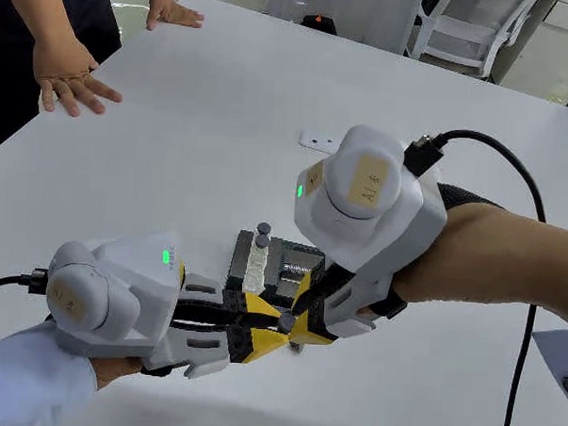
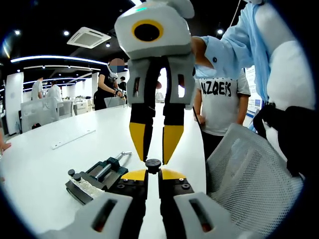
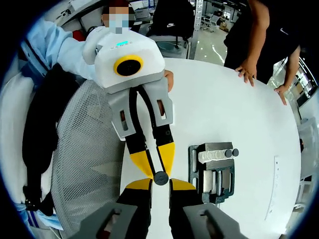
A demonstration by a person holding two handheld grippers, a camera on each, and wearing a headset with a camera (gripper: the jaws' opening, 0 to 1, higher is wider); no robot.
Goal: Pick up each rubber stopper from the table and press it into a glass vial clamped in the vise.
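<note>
Near edge of white surface (image 1: pixel 222 125): both grippers meet tip to tip over one dark rubber stopper (image 1: pixel 286 322), held off the surface, just in front of the vise (image 1: pixel 274 269).

Left gripper (image 2: pixel 153 172) comes in from the lower left of the head view. Its yellow-tipped jaws are drawn nearly together and pinch the stopper at their ends.

Right gripper (image 3: pixel 160 183) angles down from the upper right. Its jaws stand a little apart, one on each side of the same stopper. Cannot tell whether they press on it.

Vise sits flat on the surface beside the grippers, screw handle toward the near edge. A row of pale glass vials (image 3: pixel 212 156) is clamped between its blocks. Two grey stoppers (image 1: pixel 262 234) sit at the far end of that row, side by side.

A thin white strip (image 1: pixel 317 139) lies further out on the surface, well apart from the vise. Another person's hand (image 1: pixel 68 76) rests on the far left edge. White mesh chair back (image 3: pixel 84 149) stands behind the left gripper.
</note>
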